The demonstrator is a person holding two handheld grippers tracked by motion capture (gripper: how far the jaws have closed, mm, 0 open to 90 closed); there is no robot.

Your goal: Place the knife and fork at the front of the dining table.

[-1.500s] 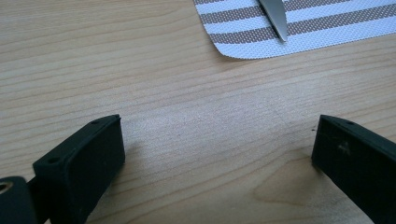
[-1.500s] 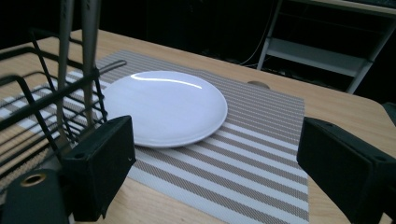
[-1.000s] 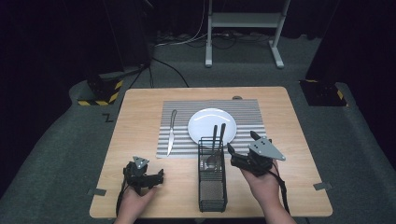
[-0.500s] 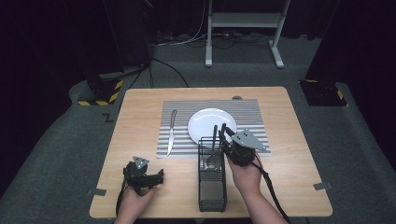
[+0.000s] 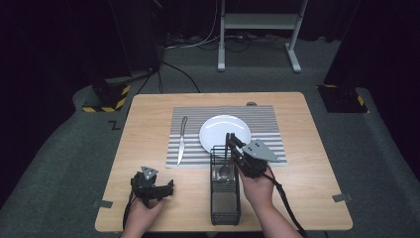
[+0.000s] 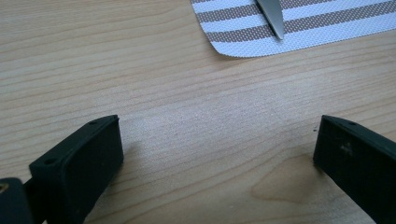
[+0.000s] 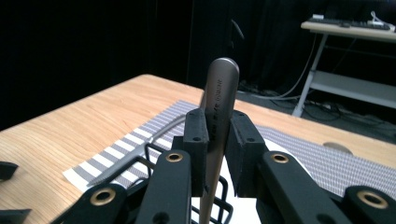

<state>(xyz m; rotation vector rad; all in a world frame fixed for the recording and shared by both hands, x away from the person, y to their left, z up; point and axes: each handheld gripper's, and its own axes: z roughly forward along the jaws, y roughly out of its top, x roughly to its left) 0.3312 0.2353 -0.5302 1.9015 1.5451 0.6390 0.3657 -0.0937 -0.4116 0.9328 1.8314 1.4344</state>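
Light wooden table point(image 5: 148, 124), centre frame. Striped grey-white placemat point(image 5: 267, 116) set with round white plate point(image 5: 218, 130); steel knife point(image 5: 182, 139) placed left. Black wire cutlery basket point(image 5: 225, 206), lower centre. Right gripper point(image 5: 229, 144) just closed, pinching upright steel spoon handle point(image 7: 220, 100), not yet lifted. Left gripper point(image 5: 166, 187) spread, empty.

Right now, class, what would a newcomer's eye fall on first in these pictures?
Most striking is the right gripper, its jaws just closed on the handle of a spoon standing upright in the black wire basket at the table's near edge. Beyond it, a white plate and a knife lie on the striped placemat. The left gripper rests open on bare wood.
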